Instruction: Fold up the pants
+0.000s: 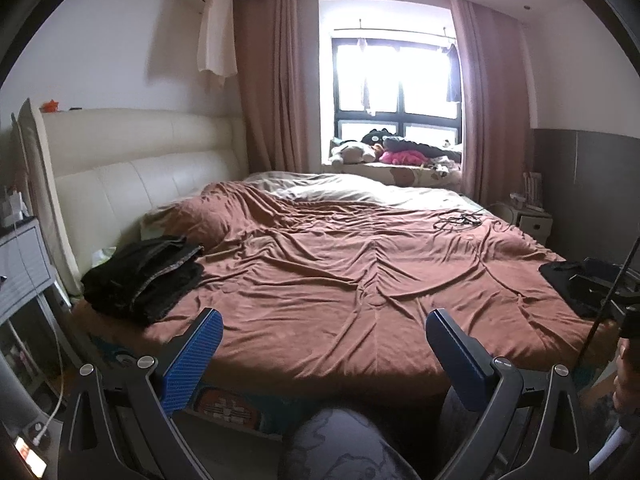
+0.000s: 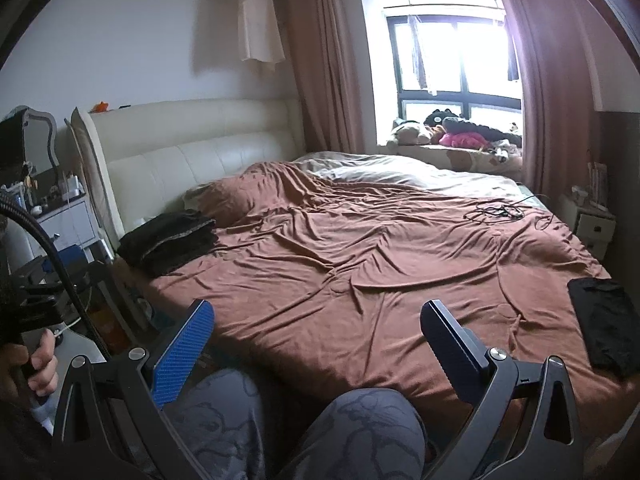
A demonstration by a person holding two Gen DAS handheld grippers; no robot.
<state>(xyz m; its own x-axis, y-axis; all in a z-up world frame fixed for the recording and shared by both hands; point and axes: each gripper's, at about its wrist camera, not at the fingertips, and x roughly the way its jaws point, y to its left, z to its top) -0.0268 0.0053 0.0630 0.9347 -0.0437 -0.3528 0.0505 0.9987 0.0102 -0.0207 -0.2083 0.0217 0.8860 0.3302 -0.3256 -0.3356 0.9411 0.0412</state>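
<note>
A rumpled pile of dark pants lies on the bed's near-left corner by the cream headboard. A flat folded black garment rests at the bed's right edge. My left gripper is open with nothing between its blue-padded fingers, and hovers just off the bed's near edge, right of the pile. My right gripper is open and empty too, facing the middle of the brown sheet, well left of the folded garment.
A tangle of black cables lies on the far right of the bed. A person's patterned knees are below the grippers. A nightstand stands at left, a small cabinet at right, and plush toys sit on the windowsill.
</note>
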